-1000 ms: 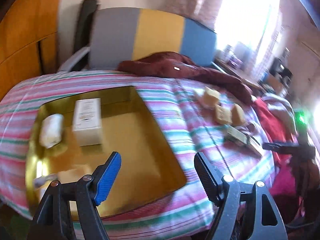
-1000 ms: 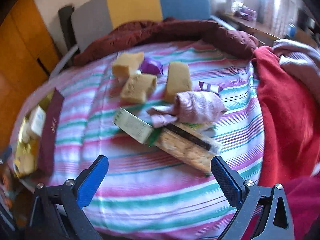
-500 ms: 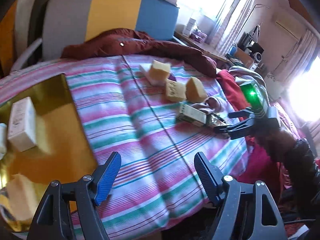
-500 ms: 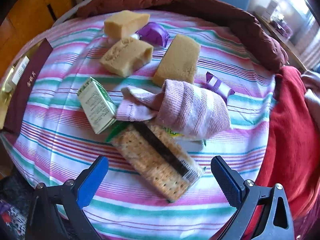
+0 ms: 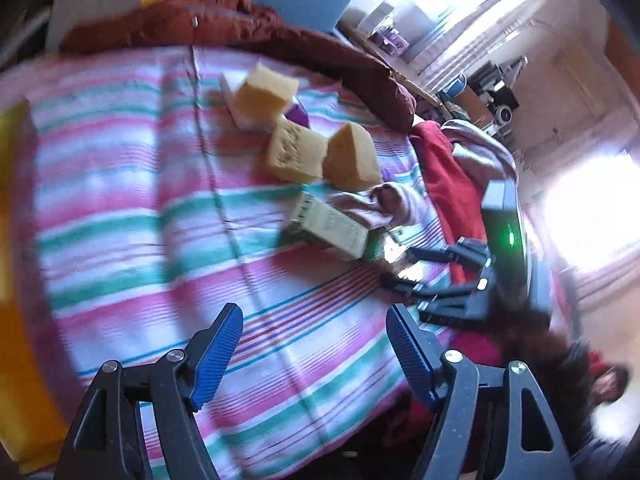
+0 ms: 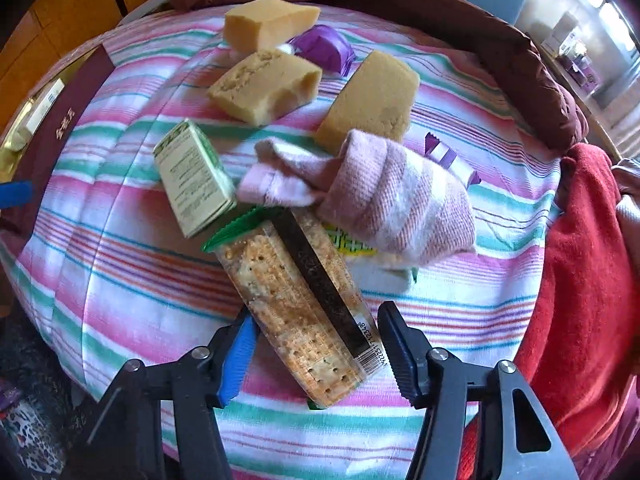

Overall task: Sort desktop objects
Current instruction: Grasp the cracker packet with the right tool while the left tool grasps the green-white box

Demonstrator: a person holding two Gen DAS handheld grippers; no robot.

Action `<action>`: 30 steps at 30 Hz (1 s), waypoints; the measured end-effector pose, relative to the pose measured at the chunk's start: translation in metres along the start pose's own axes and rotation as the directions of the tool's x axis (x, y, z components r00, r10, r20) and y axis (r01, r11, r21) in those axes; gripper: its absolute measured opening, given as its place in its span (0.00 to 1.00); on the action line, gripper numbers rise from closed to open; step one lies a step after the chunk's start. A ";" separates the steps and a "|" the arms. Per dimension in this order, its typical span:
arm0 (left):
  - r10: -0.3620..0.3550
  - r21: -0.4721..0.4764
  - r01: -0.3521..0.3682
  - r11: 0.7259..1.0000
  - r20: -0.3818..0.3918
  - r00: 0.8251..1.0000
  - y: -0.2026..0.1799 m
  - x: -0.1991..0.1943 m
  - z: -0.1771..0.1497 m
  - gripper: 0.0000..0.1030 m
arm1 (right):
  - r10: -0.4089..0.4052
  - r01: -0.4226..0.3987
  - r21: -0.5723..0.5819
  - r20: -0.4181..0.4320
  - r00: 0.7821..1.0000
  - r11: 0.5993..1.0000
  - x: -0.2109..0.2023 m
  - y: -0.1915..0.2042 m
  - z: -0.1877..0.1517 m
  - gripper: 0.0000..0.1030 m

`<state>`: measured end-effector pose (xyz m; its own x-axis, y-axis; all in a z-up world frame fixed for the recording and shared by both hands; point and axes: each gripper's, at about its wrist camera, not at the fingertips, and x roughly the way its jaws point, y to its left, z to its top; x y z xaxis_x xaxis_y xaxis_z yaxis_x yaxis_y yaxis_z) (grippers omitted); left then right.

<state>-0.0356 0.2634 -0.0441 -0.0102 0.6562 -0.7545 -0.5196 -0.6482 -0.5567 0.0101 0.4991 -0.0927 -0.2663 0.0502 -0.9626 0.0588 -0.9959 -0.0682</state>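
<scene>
A long cracker pack (image 6: pixel 304 304) lies on the striped cloth (image 6: pixel 120 300). My right gripper (image 6: pixel 316 328) points down over its near end, jaws closing, a pad against each long edge. A green box (image 6: pixel 192 176), a pink sock (image 6: pixel 400 204), three yellow sponges (image 6: pixel 264 84) and purple wrappers (image 6: pixel 324 46) lie just beyond. My left gripper (image 5: pixel 314 320) hovers over bare cloth, jaws closing slightly with nothing between them. From there, the green box (image 5: pixel 328 226), the sponges (image 5: pixel 294 152) and the right gripper (image 5: pixel 400 268) are ahead to the right.
The gold tray (image 6: pixel 16 136), with a maroon flap (image 6: pixel 60 120) along its side, sits at the left edge of the cloth. A dark red blanket (image 6: pixel 440 12) borders the far side, and a red cloth (image 6: pixel 580 280) is heaped on the right.
My right gripper sank onto the cracker pack and its jaws narrowed from wide open to the pack's edges. My left gripper swung from the gold tray rightward over the cloth.
</scene>
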 end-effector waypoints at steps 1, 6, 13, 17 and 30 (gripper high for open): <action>-0.009 -0.012 0.009 1.000 -0.008 1.000 -0.001 0.006 0.003 0.72 | 0.002 -0.002 0.002 -0.002 1.000 1.000 -0.001 0.001 -0.001 0.57; -0.093 -0.127 0.084 0.988 -0.069 0.993 -0.005 0.037 0.019 0.72 | 0.024 -0.023 0.038 -0.001 1.000 0.999 0.001 -0.004 -0.002 0.57; -0.067 -0.265 0.044 0.963 -0.078 0.995 -0.002 0.068 0.040 0.71 | 0.046 -0.047 0.068 0.013 0.999 0.997 0.005 -0.007 0.001 0.59; -0.028 -0.302 0.008 0.953 -0.064 0.998 -0.002 0.077 0.049 0.70 | 0.067 -0.071 0.115 0.037 0.997 0.991 0.005 -0.015 0.001 0.66; 0.125 -0.247 -0.141 0.959 -0.080 0.989 -0.010 0.108 0.067 0.53 | 0.104 -0.110 0.121 0.057 0.993 0.987 0.019 -0.021 0.011 0.59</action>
<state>-0.0887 0.3667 -0.0971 -0.0066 0.5368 -0.8437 -0.2858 -0.8095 -0.5128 -0.0066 0.5200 -0.1068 -0.3129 -0.0577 -0.9480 -0.0294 -0.9971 0.0704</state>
